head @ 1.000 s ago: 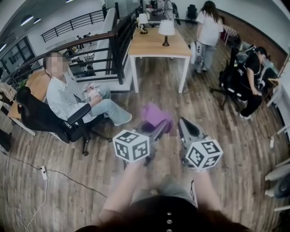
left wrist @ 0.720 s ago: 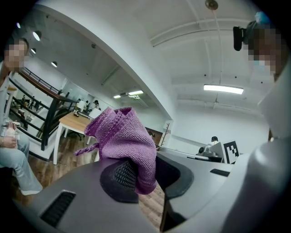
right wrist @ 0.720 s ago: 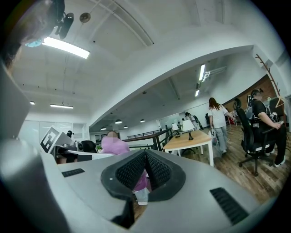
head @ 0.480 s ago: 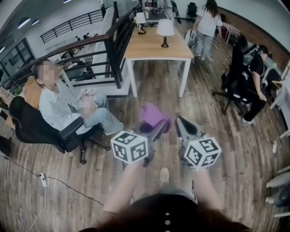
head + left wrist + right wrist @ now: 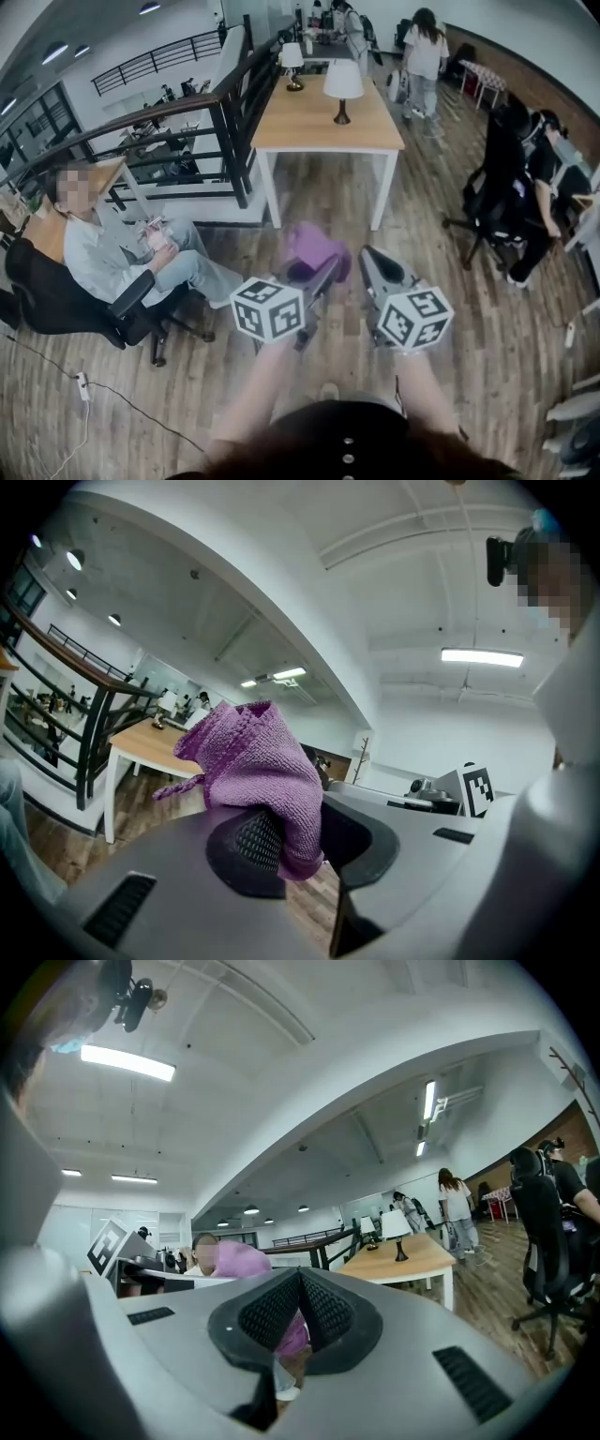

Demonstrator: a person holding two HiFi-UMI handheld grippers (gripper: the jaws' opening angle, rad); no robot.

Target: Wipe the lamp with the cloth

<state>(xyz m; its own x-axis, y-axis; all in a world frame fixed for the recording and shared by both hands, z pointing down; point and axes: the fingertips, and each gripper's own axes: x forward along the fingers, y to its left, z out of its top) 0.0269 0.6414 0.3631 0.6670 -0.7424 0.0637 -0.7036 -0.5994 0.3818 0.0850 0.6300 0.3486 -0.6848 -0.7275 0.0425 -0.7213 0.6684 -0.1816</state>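
The left tongs (image 5: 328, 269) stay clamped on the purple cloth (image 5: 314, 246), which bunches up above the pads in the left gripper view (image 5: 251, 761) and is carried in the air over the wooden floor (image 5: 450, 309). Just beside them, the right tongs (image 5: 367, 258) are pressed together with nothing between them. The white-shaded lamp (image 5: 343, 82) stands well ahead on the wooden tabletop (image 5: 309, 122), with a second lamp (image 5: 292, 58) farther back on it. Compared with a second ago, the tabletop and lamp sit a little lower and larger in the head view, the seated person (image 5: 103, 258) in the black chair has slid toward the left edge, and both tongs hold much the same pose in front of the wearer.
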